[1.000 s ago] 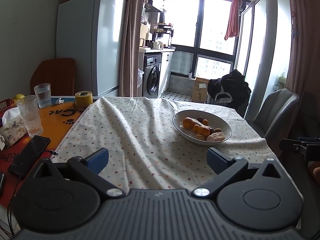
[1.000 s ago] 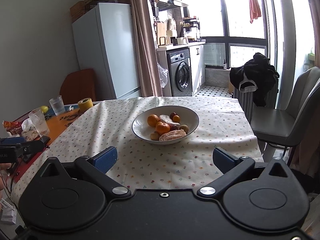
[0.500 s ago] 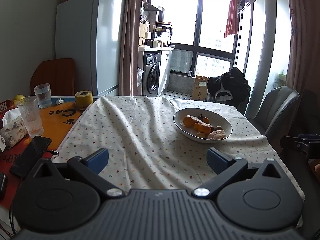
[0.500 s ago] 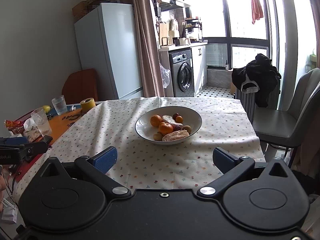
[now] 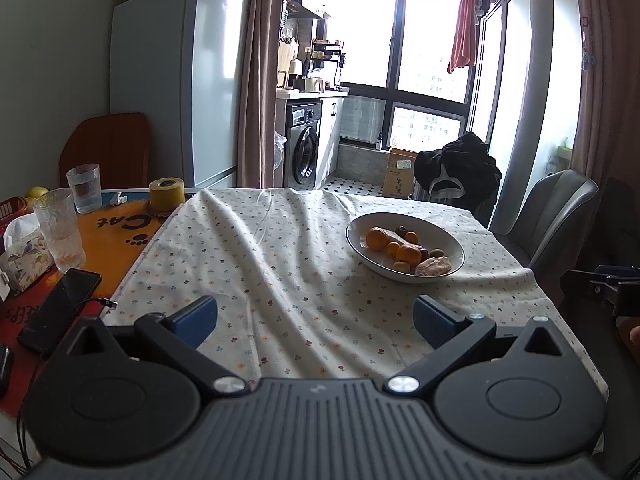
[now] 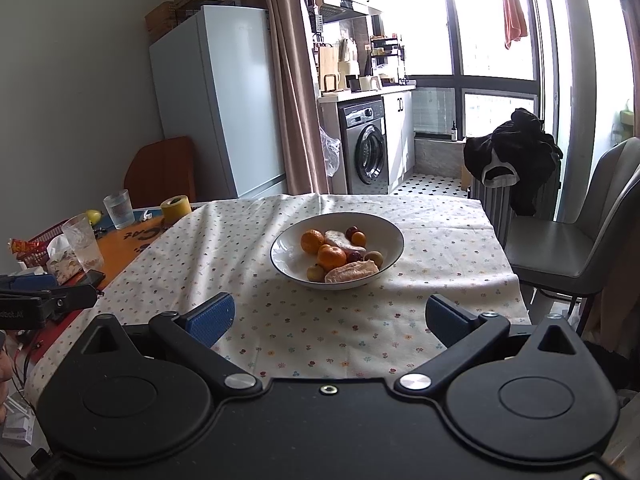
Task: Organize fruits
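A white bowl [image 5: 360, 227] [image 6: 384, 226] stands on the flowered tablecloth [image 5: 260, 264] [image 6: 320, 328], holding several fruits: oranges [image 5: 376, 239] [image 6: 331, 258], dark plums [image 6: 352, 232], small yellow-green fruits [image 6: 373, 257] and a pale peeled piece [image 6: 352, 271]. My left gripper [image 5: 316, 320] hovers open over the cloth's near edge, the bowl ahead to its right. My right gripper [image 6: 330, 318] is open too, nothing between its fingers, with the bowl straight ahead. Each gripper shows at the edge of the other's view.
On the orange mat to the left stand two glasses [image 5: 60, 228] [image 5: 85, 187], a yellow tape roll [image 5: 167, 193], a tissue box [image 5: 24, 258] and a phone [image 5: 60, 306]. A grey chair [image 6: 580, 256] stands at the table's right side.
Both grippers have drifted slightly back and up from the table; the bowl sits a little farther off in each view. Both stay open.
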`<state>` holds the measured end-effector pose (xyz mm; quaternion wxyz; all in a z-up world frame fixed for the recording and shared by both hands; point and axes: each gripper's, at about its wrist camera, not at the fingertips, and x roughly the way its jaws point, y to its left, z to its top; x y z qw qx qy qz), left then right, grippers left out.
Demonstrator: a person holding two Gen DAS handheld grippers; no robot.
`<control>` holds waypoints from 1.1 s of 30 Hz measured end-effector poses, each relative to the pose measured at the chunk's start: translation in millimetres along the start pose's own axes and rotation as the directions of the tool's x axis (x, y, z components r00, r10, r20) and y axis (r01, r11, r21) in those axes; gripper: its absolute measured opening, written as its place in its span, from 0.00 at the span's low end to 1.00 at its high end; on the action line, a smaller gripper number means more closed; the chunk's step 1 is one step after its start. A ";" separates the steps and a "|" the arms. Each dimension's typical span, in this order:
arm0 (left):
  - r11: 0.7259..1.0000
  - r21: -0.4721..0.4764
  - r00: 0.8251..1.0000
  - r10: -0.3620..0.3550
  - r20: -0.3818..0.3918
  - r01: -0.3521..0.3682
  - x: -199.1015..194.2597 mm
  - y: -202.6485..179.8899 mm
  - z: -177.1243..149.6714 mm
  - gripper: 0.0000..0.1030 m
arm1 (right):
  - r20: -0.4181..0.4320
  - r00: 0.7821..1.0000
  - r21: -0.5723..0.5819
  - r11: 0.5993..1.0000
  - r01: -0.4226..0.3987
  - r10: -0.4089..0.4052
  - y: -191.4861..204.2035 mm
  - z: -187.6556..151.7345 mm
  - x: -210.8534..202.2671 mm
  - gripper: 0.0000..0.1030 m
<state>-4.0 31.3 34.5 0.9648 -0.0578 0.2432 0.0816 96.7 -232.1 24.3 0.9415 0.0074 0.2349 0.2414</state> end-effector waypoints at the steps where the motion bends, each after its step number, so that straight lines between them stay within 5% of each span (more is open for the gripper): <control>1: 1.000 0.000 1.000 0.000 -0.001 0.000 0.6 0.0 -0.2 1.00 | 0.001 1.000 -0.001 1.000 -0.001 0.001 -0.1 -0.1 -0.1 1.00; 33: 1.000 -0.002 1.000 0.011 -0.025 -0.011 4.5 -0.1 -2.4 1.00 | -0.007 1.000 -0.014 1.000 -0.005 0.004 2.3 -1.2 0.7 1.00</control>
